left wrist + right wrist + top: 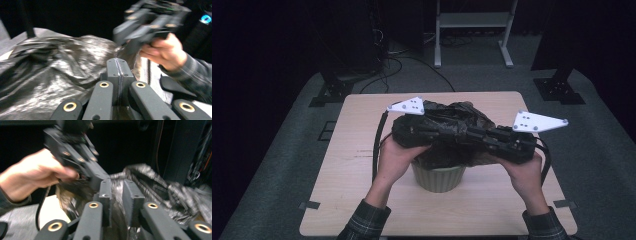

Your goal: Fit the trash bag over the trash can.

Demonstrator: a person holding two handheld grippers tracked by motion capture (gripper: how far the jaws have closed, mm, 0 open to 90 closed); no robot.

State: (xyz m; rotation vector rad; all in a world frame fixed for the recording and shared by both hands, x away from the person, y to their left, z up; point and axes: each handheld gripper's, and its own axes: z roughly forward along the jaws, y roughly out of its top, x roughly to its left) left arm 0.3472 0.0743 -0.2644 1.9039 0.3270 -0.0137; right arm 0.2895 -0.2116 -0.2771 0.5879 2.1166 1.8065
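- A light wooden table with rounded corners (362,200) stands on a grey carpeted floor (272,190).
- Strips of grey tape (310,205) hold the near table corners.
- A white metal frame stand (473,30) rises at the back.
- Black cables (387,65) trail across the floor beside black stand feet (329,92).
- The room beyond is dark and dimly lit.

Bag (452,125) sits in and over the pot (439,177), which stands on the table (492,200) near its front edge. Left gripper (462,131) lies left of and above the pot, right gripper (447,134) right of it, both at the bag.
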